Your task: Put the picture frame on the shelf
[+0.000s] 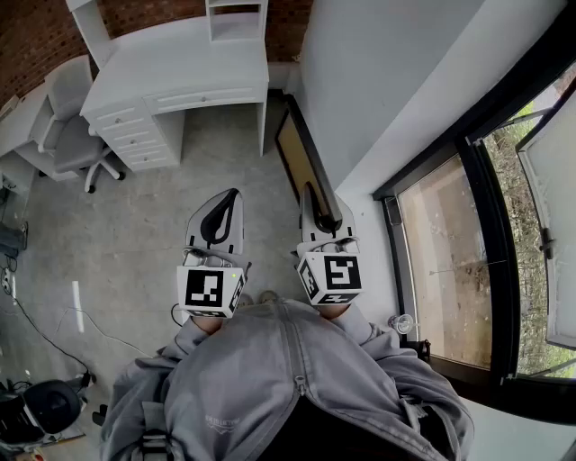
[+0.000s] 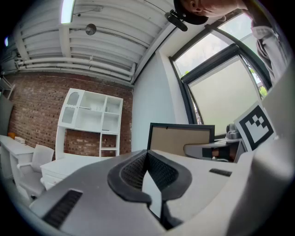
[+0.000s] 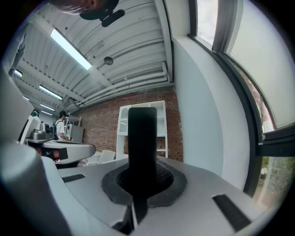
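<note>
Left of the picture frame: office chair; white desk with the shelf on top, well apart from the frame. Left gripper, jaws pressed together, nothing between them. Frame: dark rim, tan back, standing on edge. Right gripper, jaws clamped on the frame's rim. Right of the frame: white wall, window.

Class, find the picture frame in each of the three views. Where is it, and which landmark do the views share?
Head view: the frame is just right of centre, slanting upward.
Left gripper view: right of centre, tan face showing.
Right gripper view: dead centre, edge-on, a dark upright bar.
Shared landmark: the white shelf, in all three.
</note>
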{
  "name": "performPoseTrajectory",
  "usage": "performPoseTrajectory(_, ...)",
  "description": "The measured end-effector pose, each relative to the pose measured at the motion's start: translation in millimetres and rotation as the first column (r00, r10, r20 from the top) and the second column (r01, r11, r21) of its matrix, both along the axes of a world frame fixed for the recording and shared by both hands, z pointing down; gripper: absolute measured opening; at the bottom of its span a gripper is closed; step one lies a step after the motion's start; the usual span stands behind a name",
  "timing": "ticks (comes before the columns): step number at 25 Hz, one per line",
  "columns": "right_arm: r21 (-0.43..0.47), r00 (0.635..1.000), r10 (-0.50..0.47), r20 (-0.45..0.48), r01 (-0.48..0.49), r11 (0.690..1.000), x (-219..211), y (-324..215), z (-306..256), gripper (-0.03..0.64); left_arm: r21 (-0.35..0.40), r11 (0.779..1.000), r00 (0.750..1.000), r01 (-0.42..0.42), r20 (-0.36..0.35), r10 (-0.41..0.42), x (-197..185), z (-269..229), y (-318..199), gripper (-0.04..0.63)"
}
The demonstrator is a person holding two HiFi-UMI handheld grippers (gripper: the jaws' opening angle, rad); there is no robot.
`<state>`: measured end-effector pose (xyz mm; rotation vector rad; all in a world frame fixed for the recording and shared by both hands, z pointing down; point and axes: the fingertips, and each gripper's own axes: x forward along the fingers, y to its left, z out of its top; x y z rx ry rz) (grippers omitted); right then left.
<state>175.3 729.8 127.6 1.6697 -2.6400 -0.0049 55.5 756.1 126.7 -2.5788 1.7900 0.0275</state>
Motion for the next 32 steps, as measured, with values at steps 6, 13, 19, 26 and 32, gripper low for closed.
performPoseTrajectory(6, 0.013, 1.000, -0.007, -0.001, 0.007, 1.000, 8, -2, 1, 0.032, 0.007, 1.000, 1.000, 0.003, -0.008, -0.003, 10, 2, -2, 0.006)
performPoseTrajectory(13, 0.001, 0.999, -0.023, 0.041, 0.023, 1.000, 17, -1, 6, 0.032, 0.001, 1.000, 1.000, 0.020, -0.013, -0.020, 19, 8, 3, 0.006)
performPoseTrajectory(19, 0.003, 0.998, -0.040, 0.038, 0.040, 0.999, 14, -10, 9, 0.032, -0.016, 0.999, 0.999, 0.040, -0.015, -0.041, 12, 15, -5, 0.008)
performPoseTrajectory(26, -0.002, 0.999, -0.025, 0.038, 0.025, 1.000, 4, -49, 16, 0.032, -0.030, 0.998, 0.998, 0.048, -0.031, -0.049, -7, 26, -49, 0.006)
performPoseTrajectory(32, -0.005, 0.999, -0.004, 0.036, 0.004, 1.000, -8, -104, 21, 0.032, -0.031, 0.999, 0.999, 0.035, -0.035, -0.037, -23, 32, -107, 0.006)
